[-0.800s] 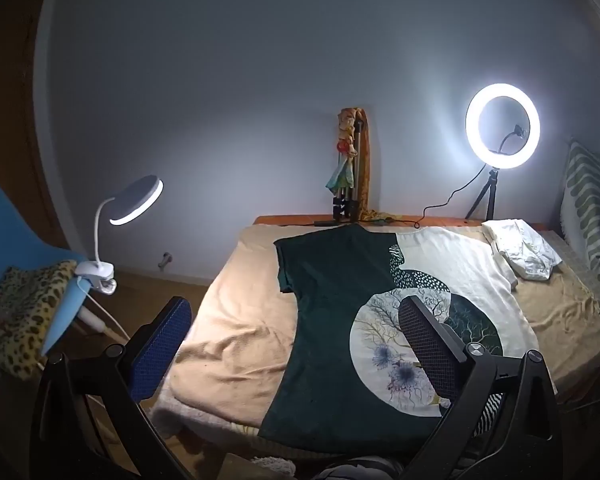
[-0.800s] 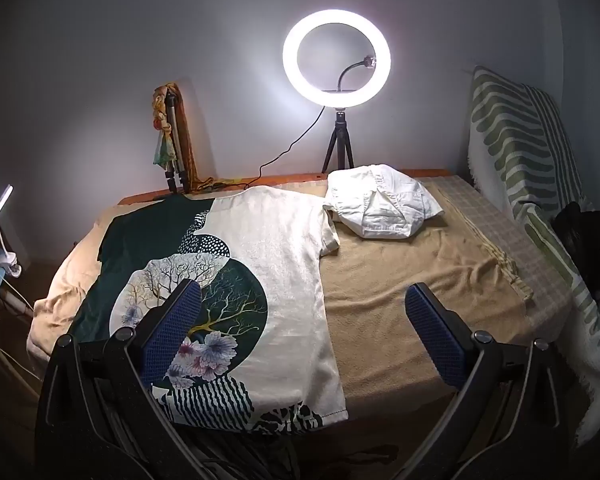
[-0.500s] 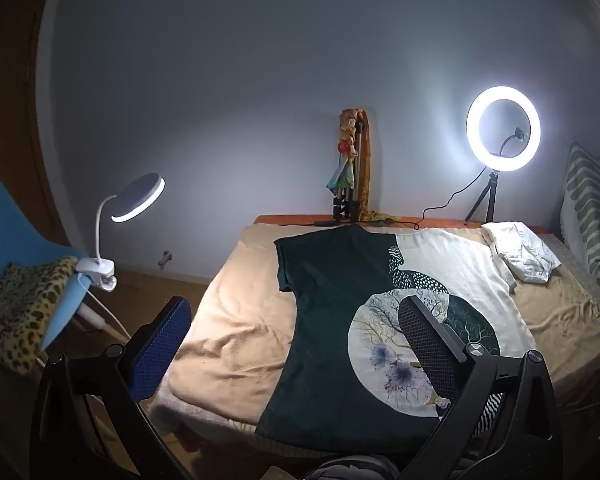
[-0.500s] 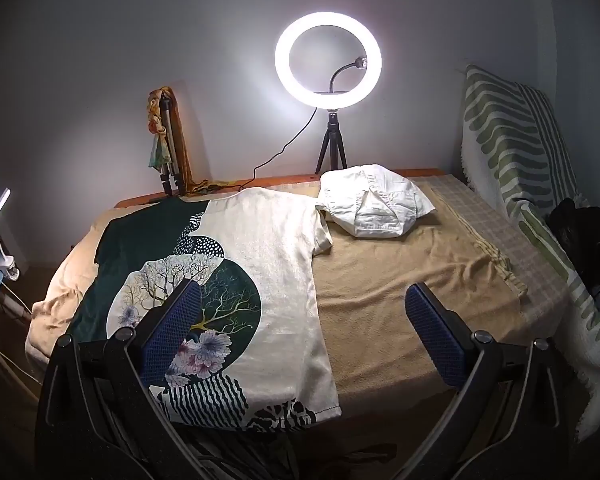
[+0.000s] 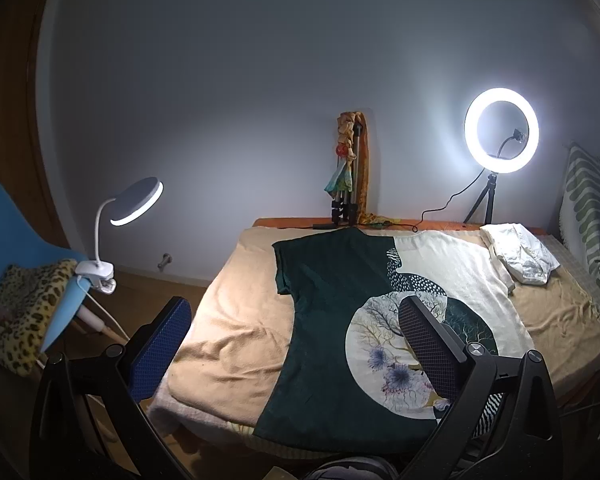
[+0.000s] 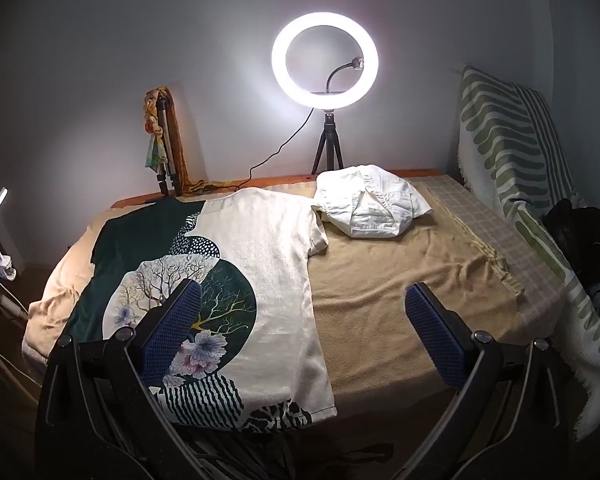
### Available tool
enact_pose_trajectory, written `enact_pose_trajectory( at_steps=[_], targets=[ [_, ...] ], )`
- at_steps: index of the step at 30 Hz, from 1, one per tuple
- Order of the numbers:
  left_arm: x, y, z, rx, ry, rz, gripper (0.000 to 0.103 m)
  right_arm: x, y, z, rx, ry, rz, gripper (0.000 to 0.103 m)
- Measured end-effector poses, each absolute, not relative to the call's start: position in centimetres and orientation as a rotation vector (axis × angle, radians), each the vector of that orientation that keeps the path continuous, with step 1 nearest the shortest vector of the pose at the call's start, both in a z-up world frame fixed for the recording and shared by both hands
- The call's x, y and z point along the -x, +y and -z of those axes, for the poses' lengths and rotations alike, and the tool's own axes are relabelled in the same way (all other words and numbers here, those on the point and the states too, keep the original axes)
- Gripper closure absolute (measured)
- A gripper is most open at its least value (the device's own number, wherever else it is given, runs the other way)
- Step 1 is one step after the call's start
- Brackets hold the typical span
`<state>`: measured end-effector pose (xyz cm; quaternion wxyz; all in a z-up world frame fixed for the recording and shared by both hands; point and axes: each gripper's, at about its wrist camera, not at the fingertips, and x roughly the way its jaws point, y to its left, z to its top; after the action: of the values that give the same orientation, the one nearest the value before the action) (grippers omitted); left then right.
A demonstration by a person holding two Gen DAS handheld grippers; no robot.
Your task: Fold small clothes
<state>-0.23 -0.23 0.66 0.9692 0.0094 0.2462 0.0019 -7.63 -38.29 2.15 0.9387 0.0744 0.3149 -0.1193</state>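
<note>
A short-sleeved T-shirt, half dark green and half cream with a round tree-and-flower print, lies spread flat on the tan blanket of the bed. A folded white garment rests at the far right of the bed near the shirt's cream sleeve. My left gripper hovers wide open above the shirt's near hem, nothing between its blue pads. The right gripper is also wide open, held above the shirt's cream side and the bare blanket.
A lit ring light on a tripod and a folded tripod wrapped in scarves stand at the head of the bed. A clip lamp sits on a blue chair at the left. A green-striped throw hangs at the right.
Both views have shifted slightly: the bed and shirt sit a little further back and lower in frame, as if both grippers drew back and rose. Both stayed wide open.
</note>
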Motion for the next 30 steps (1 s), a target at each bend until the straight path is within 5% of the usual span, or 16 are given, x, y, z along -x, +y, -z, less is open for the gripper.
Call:
enact_pose_trajectory(
  at_steps=[30],
  targets=[
    [0.59, -0.05, -0.65, -0.007, 0.485, 0.012, 0.0, 7.57, -37.94, -2.59, -0.129, 0.639, 0.252, 0.0]
  ],
)
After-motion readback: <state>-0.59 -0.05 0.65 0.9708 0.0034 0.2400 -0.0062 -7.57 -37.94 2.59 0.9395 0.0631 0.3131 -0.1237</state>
